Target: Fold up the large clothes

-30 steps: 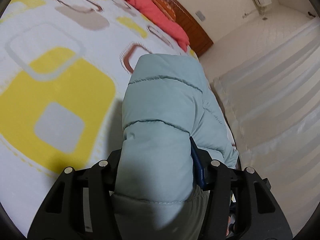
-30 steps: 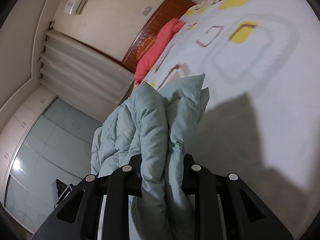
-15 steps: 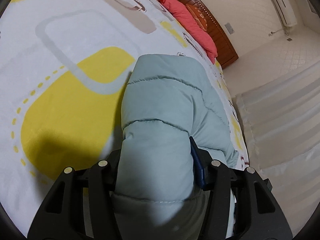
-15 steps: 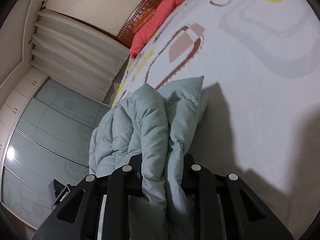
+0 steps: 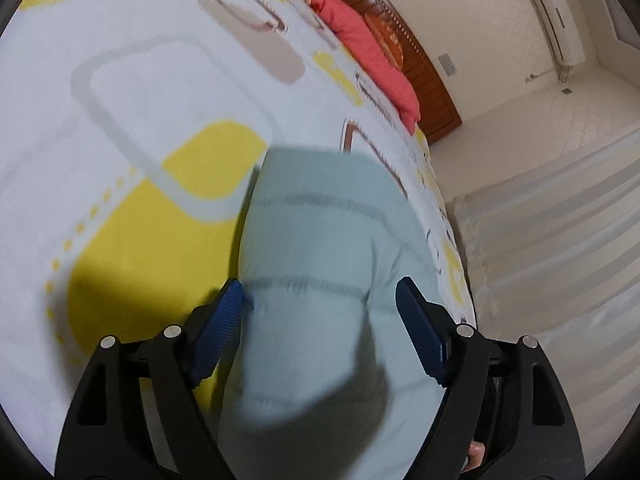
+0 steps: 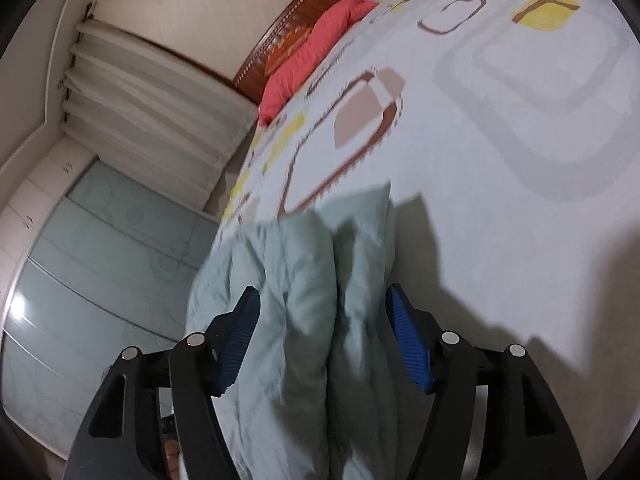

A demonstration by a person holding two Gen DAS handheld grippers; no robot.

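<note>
Left gripper (image 5: 319, 304): jaws spread wide, blue ribbed pads (image 5: 420, 340) standing off to either side of a pale green quilted jacket (image 5: 320, 280); the left pad sits at the jacket's edge, the right pad shows a gap, so nothing is clamped. Right gripper (image 6: 322, 320): jaws likewise wide apart, blue pads (image 6: 408, 344) flanking two bunched folds of the same jacket (image 6: 312, 300), cloth between them but not pinched. Jacket runs forward from between both sets of fingers and lies on the bed, near the bed's edge on the curtain side; stitched quilt lines cross it, blurred in the left wrist view. In the right wrist view it slumps over the bed edge toward the lower left. Under it, a white bedspread (image 5: 120, 120) printed with yellow blocks, grey rounded outlines and brown-and-tan shapes; dark shadows of the grippers fall on it to the right of the jacket in the right wrist view. At the head of the bed, a coral-red pillow (image 5: 368, 52) against a dark wooden headboard (image 5: 424, 76). Beyond the bed: pale pleated curtains (image 6: 160, 92), a wall air conditioner (image 5: 554, 20), and frosted glass wardrobe doors (image 6: 100, 260).
</note>
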